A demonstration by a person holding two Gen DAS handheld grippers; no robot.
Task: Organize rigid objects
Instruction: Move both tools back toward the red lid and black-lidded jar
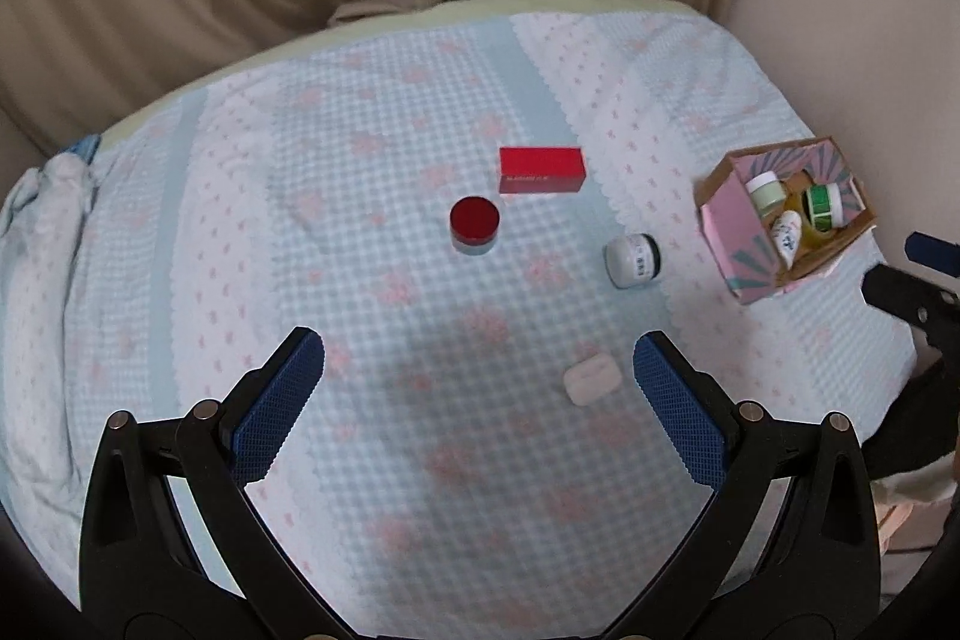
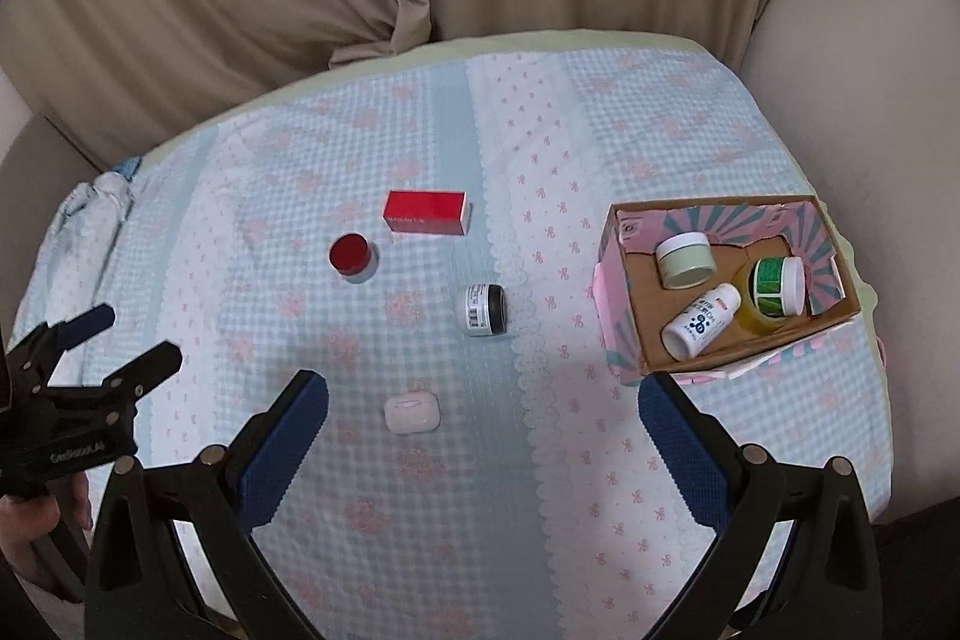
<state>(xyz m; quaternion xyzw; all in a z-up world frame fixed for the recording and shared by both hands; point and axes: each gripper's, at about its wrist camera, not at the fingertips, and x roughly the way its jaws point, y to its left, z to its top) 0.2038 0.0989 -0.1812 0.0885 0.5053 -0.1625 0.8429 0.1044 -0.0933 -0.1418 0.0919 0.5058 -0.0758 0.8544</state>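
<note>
A bed (image 2: 660,460) with a blue-and-pink patterned cover carries everything, with the cardboard box (image 2: 624,280) at its right side holding two jars, a white bottle and a tape roll. Loose to its left lie a red box (image 2: 427,213), red-lidded jar (image 2: 353,256), black-and-white jar (image 2: 485,310) and white earbud case (image 2: 411,412). The left gripper (image 1: 479,370) and right gripper (image 2: 483,406) both hover spread wide, holding nothing.

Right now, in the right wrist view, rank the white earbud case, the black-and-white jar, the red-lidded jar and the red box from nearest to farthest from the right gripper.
From the right gripper:
1. White earbud case, between the fingers, left of centre.
2. Black-and-white jar, on its side, further up the cloth.
3. Red-lidded jar, upright, up and left.
4. Red box, farthest back, lying flat.
</note>
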